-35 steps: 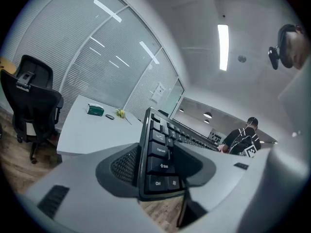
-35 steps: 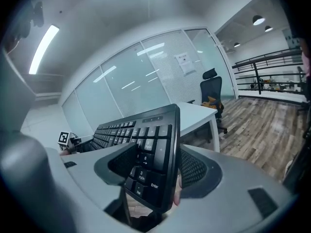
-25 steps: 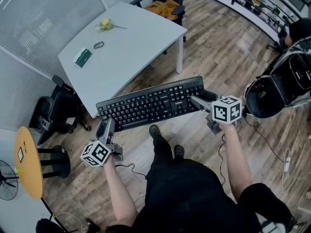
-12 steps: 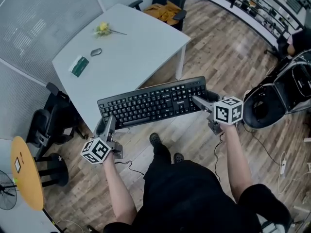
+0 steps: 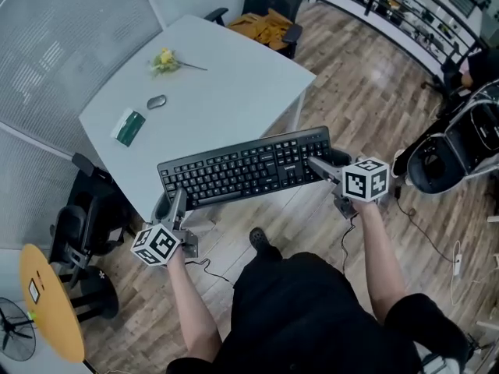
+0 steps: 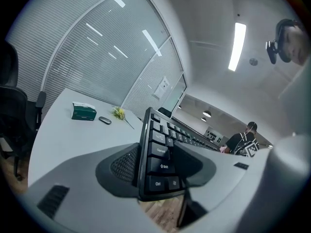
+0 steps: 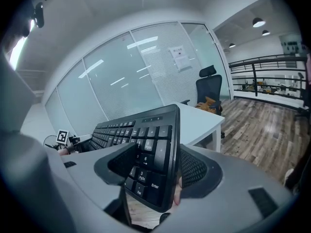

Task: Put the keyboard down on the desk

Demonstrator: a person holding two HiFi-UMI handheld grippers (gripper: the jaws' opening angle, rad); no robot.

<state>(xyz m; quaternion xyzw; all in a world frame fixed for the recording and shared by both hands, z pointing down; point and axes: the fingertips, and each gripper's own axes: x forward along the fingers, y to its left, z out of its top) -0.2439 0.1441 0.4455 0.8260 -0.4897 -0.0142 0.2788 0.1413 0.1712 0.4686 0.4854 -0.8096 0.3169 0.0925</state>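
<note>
My left hand-held gripper [image 5: 175, 199] pinched the keyboard [image 5: 245, 167] at its Shift and Ctrl end; my right hand-held gripper [image 5: 316, 164] pinched its Enter end, near the tabletop [image 5: 218, 92].

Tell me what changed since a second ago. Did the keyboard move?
Yes, a little. The person stepped forward and carried the keyboard closer to the desk, but it isn't set down yet. Nothing was grabbed or let go. The left gripper and right gripper still clamp its two ends. The flower, mouse and green box lie on the desk as before.
</note>
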